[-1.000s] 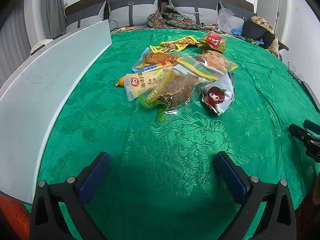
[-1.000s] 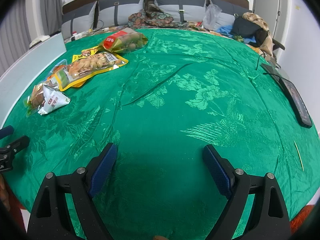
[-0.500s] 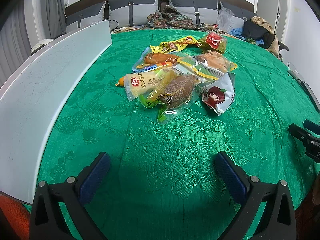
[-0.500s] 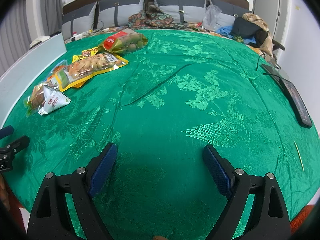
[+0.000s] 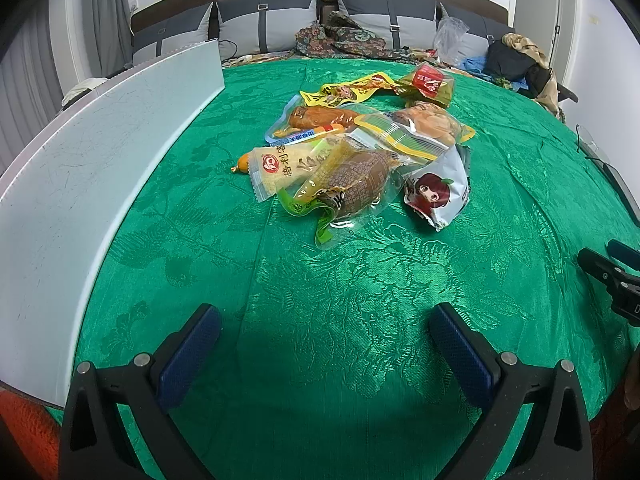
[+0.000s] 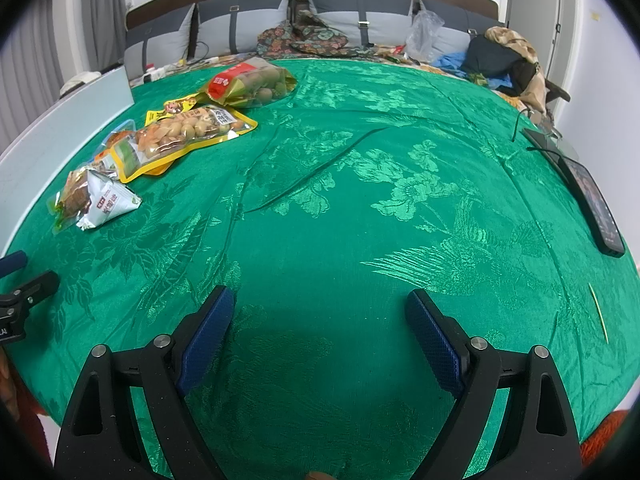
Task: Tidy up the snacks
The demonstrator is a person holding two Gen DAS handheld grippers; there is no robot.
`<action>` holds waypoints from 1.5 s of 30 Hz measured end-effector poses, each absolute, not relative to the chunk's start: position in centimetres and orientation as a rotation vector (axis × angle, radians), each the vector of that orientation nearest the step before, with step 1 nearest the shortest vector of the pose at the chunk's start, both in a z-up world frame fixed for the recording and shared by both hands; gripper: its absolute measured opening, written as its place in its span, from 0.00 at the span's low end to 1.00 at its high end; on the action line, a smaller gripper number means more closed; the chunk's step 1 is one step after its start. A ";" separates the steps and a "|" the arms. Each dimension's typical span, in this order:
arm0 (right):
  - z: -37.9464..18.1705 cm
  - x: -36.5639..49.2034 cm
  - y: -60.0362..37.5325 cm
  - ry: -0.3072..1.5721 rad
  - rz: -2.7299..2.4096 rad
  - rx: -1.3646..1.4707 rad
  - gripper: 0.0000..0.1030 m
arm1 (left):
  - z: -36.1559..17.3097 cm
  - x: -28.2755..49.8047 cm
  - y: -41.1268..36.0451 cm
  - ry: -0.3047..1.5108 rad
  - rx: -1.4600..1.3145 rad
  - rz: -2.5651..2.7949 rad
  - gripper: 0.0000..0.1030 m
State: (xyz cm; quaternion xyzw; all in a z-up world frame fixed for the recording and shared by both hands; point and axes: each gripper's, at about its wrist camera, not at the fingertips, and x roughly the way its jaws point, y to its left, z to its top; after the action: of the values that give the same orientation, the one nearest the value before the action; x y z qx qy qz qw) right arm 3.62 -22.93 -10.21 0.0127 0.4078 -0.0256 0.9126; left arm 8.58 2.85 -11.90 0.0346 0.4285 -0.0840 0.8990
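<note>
Green brocade cloth covered the table, and a heap of plastic snack packets lay on it beside a long white board. Both the left gripper and the right gripper hung spread wide and empty, well short of the heap. Sorting had seemingly not begun; next, reach for the nearest clear-wrapped brown snack.

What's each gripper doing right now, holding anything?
Left gripper: open, empty, above the green cloth.
Right gripper: open, empty, also over bare cloth.
</note>
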 end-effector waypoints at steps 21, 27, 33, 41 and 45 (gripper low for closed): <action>-10.1 3.7 -22.8 0.833 -0.050 0.024 0.88 | -11.9 8.5 2.9 0.879 0.068 -0.169 1.00; -10.0 3.8 -22.8 0.831 -0.049 0.023 0.88 | -11.8 8.4 2.9 0.878 0.067 -0.167 1.00; -10.0 3.8 -22.8 0.830 -0.048 0.023 0.88 | -11.8 8.4 2.9 0.877 0.067 -0.168 1.00; -10.0 3.7 -22.8 0.829 -0.048 0.023 0.88 | -11.8 8.4 2.9 0.876 0.067 -0.167 1.00; -10.0 3.7 -22.8 0.829 -0.048 0.023 0.88 | -11.8 8.4 2.9 0.876 0.067 -0.168 1.00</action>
State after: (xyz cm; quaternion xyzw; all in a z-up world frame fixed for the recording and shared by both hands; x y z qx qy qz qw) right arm 3.73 -22.79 -10.04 0.0111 0.4026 -0.0235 0.9150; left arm 8.41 2.90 -11.81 0.0323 0.4233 -0.0810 0.9018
